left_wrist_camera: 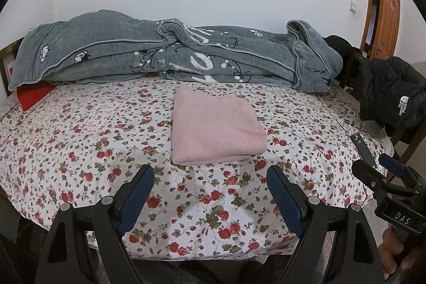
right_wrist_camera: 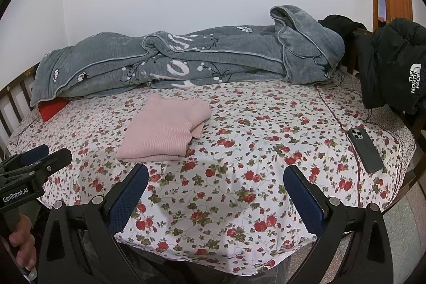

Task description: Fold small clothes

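Note:
A pink knit garment (left_wrist_camera: pixel 215 128) lies folded into a neat rectangle on the floral bedsheet (left_wrist_camera: pixel 80 140). In the right wrist view it (right_wrist_camera: pixel 163 129) lies left of centre on the sheet (right_wrist_camera: pixel 253 140). My left gripper (left_wrist_camera: pixel 210 175) is open and empty, held above the sheet just in front of the garment. My right gripper (right_wrist_camera: pixel 215 177) is open and empty, to the right of the garment and apart from it. Each gripper shows at the edge of the other's view: the right one (left_wrist_camera: pixel 383 164) and the left one (right_wrist_camera: pixel 45 153).
A grey quilt (left_wrist_camera: pixel 170 52) is bunched along the back of the bed. A red item (left_wrist_camera: pixel 33 95) peeks out under it at the left. A dark phone (right_wrist_camera: pixel 365 149) lies on the sheet at the right. A black jacket (right_wrist_camera: pixel 394 63) hangs on a chair beside the bed.

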Demonstrator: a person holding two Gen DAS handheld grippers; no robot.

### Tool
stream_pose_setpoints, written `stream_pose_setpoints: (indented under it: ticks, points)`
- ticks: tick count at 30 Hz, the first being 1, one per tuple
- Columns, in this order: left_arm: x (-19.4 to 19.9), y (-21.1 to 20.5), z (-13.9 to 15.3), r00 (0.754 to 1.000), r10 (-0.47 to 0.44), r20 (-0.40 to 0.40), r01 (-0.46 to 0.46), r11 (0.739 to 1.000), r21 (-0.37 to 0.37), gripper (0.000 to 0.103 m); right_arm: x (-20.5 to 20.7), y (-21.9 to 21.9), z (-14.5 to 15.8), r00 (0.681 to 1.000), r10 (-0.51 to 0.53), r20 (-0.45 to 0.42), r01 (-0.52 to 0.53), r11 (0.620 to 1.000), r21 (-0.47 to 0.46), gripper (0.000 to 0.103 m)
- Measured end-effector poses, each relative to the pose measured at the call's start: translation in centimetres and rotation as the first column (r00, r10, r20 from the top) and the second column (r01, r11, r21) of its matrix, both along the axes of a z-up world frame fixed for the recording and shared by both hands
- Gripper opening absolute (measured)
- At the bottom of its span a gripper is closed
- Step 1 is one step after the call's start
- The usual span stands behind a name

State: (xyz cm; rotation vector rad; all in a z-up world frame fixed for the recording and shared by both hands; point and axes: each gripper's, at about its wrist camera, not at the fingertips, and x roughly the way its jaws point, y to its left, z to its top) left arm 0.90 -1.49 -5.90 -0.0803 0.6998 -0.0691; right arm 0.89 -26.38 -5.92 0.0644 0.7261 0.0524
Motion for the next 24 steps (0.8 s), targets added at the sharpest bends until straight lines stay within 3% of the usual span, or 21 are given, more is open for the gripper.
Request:
stream_pose_setpoints:
  ticks: [24]
  points:
    - [-0.09, 0.25, 0.00, 1.000, -0.001, 0.002, 0.001, 1.000, 0.002, 0.086, -0.13, 0.07, 0.00, 1.000, -0.001, 0.002, 0.001, 1.000, 0.002, 0.100]
